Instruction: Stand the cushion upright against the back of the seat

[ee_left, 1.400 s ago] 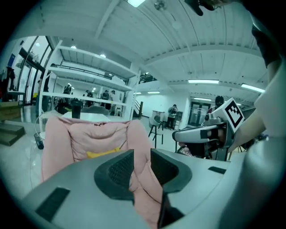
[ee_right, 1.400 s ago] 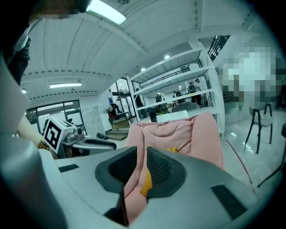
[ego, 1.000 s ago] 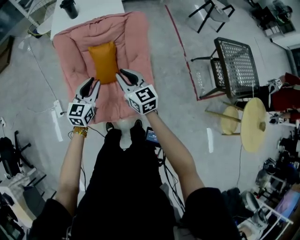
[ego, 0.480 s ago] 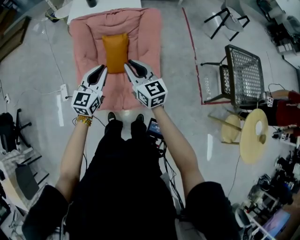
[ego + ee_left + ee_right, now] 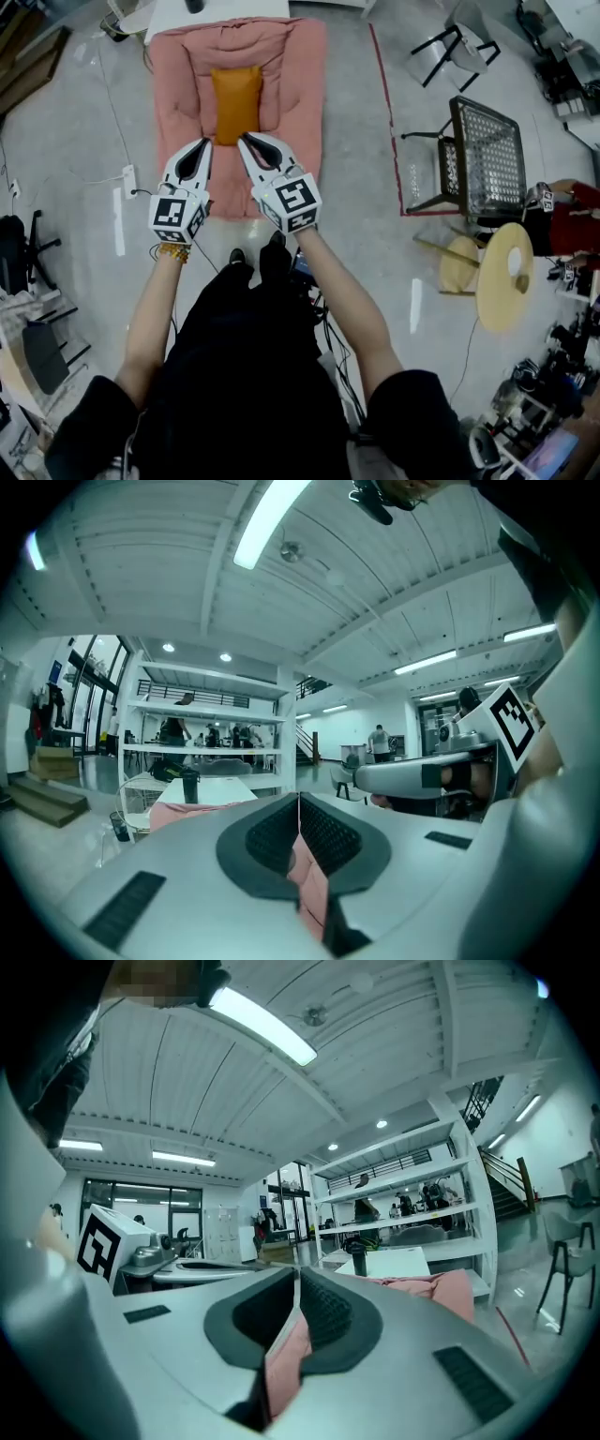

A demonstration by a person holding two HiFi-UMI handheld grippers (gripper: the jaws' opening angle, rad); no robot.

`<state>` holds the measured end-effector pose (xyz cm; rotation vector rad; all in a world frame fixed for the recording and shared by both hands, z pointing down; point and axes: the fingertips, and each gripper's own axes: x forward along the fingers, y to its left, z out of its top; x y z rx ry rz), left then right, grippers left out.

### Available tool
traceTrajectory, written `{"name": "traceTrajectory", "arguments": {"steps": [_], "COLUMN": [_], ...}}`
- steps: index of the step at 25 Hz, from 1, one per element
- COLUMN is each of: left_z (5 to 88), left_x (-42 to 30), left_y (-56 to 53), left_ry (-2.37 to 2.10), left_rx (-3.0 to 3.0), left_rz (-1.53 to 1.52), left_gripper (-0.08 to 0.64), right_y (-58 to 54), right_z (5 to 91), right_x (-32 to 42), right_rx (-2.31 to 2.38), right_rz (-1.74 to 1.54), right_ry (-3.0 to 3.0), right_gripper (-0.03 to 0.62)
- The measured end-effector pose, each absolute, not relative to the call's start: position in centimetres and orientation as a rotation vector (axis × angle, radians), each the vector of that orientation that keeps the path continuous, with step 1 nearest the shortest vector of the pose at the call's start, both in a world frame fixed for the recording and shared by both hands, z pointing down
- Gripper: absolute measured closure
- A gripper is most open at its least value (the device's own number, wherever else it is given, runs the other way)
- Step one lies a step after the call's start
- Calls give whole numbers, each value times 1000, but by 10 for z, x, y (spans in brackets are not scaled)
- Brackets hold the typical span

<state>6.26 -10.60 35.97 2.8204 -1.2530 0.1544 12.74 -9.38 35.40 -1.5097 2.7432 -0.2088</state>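
Two grippers back off toward the front of the seat: left gripper and right gripper, jaws just closing, now together on nothing. Cushion sits at the seat's back, released; task looks done.

The seat is recorded as quilted matt pink cloth, the cushion as smoother orange fabric, the floor as polished grey with slight sheen, the chair as black metal mesh, and the left gripper as smooth matt grey plastic.
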Motion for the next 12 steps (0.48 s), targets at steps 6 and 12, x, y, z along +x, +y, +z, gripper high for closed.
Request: {"name": "traceTrajectory", "arguments": {"steps": [6,12], "left_z": [335,328], "left_x": [25,1], "left_y": [-65,1], "left_ry": [-1204,-1136], "left_rx": [2856,2896], "left_rz": [72,73], "left_gripper": [548,548], "right_y": [-50,5], "right_z": [346,340], "right_x": [78,49], "right_rx": [-1654,-1711], "right_rz": [-129,-98], "right_ry": [2748,2710], "right_gripper": [572,572]}}
